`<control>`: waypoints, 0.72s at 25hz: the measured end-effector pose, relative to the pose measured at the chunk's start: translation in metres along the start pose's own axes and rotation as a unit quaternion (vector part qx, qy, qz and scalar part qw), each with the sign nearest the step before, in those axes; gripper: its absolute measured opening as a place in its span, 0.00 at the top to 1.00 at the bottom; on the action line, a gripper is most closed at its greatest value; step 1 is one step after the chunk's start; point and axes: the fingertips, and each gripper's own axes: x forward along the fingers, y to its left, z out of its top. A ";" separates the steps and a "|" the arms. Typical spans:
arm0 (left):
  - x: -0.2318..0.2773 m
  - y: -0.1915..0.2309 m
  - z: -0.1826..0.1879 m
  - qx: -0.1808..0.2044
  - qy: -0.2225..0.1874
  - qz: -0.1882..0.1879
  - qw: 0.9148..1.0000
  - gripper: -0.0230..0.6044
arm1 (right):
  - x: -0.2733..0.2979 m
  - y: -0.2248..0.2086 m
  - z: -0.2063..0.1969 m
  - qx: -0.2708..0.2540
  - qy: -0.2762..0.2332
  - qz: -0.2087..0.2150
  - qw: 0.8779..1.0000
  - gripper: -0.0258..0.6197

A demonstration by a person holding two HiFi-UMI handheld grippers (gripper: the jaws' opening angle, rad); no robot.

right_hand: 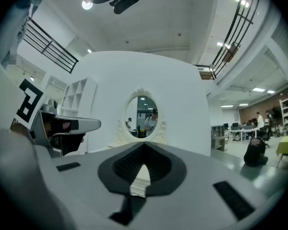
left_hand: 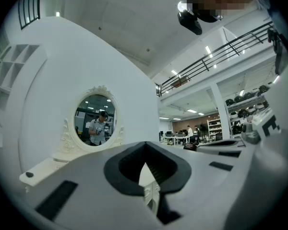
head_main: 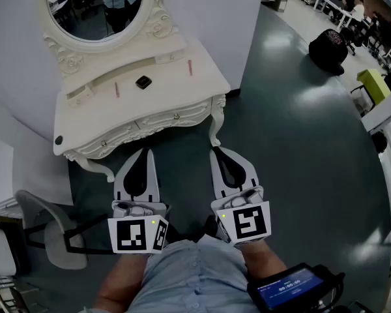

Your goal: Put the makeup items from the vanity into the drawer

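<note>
chair: a pale chair (head_main: 44, 225) stands on the floor to your left, below the vanity's left corner.
vanity: the white carved vanity (head_main: 85, 126) is ahead of you against the wall, with its oval mirror (head_main: 94, 5) above.
makeup items: three lie on the vanity top, well apart from both grippers. from the left they are a pink stick (head_main: 116, 90), a black compact (head_main: 143, 81) just beside it, and a second pink stick (head_main: 190, 67) nearer the right edge.
left gripper: your left gripper (head_main: 145, 152) (left_hand: 145, 147) is level in front of the vanity's front edge. its jaws are closed tip to tip with nothing between them.
drawer: the drawer front (head_main: 140, 124) sits flush under the top, closed.
right gripper: your right gripper (head_main: 216, 150) (right_hand: 144, 146) is alongside the left one, near the vanity's right leg. its jaws are fully together and empty.
bag: a black bag (head_main: 328, 47) sits on the floor far off to your right.
</note>
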 end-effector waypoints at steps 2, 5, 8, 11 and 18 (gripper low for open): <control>0.005 -0.006 0.000 0.000 -0.001 0.004 1.000 0.96 | 0.001 -0.009 0.000 -0.002 -0.001 0.003 1.000 0.96; 0.011 -0.014 -0.003 -0.002 0.001 0.012 1.000 0.96 | 0.001 -0.022 -0.003 0.005 -0.002 0.012 1.000 0.96; 0.015 -0.022 -0.006 -0.008 0.005 0.022 1.000 0.96 | 0.002 -0.034 -0.005 0.028 -0.005 0.028 0.999 0.96; 0.019 -0.027 -0.011 -0.007 0.014 0.026 1.000 0.96 | 0.008 -0.043 -0.010 0.036 0.004 0.032 0.999 0.96; 0.047 0.000 -0.031 -0.017 0.029 0.039 0.999 0.96 | 0.048 -0.048 -0.036 0.048 0.032 0.039 0.998 0.96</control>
